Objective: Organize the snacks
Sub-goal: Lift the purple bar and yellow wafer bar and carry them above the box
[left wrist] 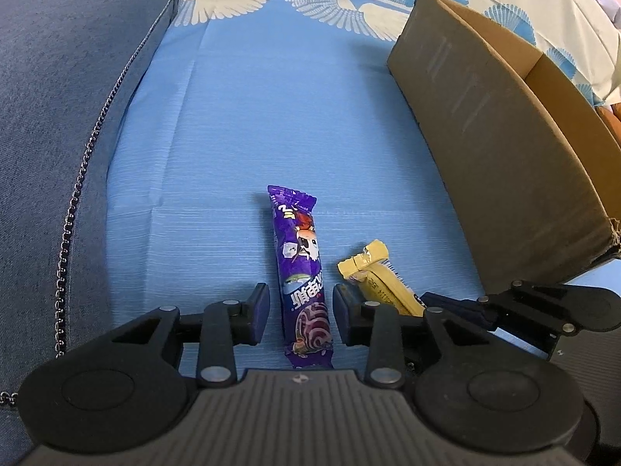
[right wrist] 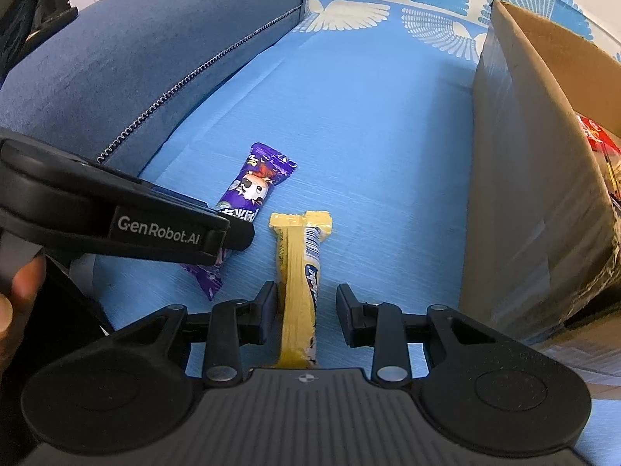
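Left wrist view: left gripper [left wrist: 298,312] part-open astride purple snack [left wrist: 302,275] (pads clear) | right gripper [right wrist: 306,310] part-open astride yellow snack [right wrist: 299,291] | cardboard box [right wrist: 524,178] nearby

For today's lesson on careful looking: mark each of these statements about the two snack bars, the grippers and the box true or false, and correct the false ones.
1. The purple snack bar lies between the left gripper fingers, unpinched. True.
2. The yellow snack bar is already in the cardboard box. False: it lies on the blue cloth, between the right gripper fingers.
3. The box stands to the right of both bars. True.
4. The two bars are stacked. False: they lie side by side.
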A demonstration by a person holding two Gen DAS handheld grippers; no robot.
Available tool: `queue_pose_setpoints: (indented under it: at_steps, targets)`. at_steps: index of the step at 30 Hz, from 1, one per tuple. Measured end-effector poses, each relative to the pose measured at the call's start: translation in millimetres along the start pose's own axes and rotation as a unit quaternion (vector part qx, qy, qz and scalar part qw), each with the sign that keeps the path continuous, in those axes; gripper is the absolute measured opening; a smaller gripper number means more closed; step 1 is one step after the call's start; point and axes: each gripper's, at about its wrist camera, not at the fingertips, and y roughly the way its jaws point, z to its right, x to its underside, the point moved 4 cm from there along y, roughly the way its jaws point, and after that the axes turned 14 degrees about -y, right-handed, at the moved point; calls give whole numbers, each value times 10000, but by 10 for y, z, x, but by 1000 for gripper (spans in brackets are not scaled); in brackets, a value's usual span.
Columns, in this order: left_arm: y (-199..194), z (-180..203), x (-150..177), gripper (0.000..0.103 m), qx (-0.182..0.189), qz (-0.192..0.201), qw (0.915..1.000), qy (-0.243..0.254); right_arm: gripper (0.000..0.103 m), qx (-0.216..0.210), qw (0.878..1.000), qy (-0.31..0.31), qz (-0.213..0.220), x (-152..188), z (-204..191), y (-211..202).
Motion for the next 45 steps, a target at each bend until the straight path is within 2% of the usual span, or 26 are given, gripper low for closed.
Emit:
queue_pose_setpoints:
  at_steps: [8,10,13,15,18,27,32,35,38,45]
  targets:
    - [33,1,-10,40,-17,-54,10000,-20,34,117,9997,-227,3,10,-29,27]
    - [40,7,-9,39,-24,-66,10000,-12,33,161,9994,-294,11,10,-50,28]
    - [58,12,-11,38,-29,-91,10000,-26,23,227,9990,-383,28,13,-68,15]
    - [62,12,-12,25,-23,-87,10000,-37,18,261,9988,-408,48,12,-63,-1]
    - [50,13,-3,22,-15,-43,10000,-41,17,339,9985,-414,126,2,-40,-35]
    - [-187,-28,29,21,98,534,9985,-79,16,437,9968,-285,607,-58,15,-291]
    - [-458,-97,18,21,238,1156,9926,-284,16,508,9938,-221,968,-98,30,-483]
    - [-570,-134,-4,21,228,1359,9896,-418,16,584,9903,-247,1238,-144,58,-599]
    - [-611,-177,8,21,194,1445,9878,-542,16,601,9871,-202,1467,-196,76,-707]
    - [-553,-141,-42,21,68,1367,9882,-685,16,602,9816,-125,1810,-256,177,-891]
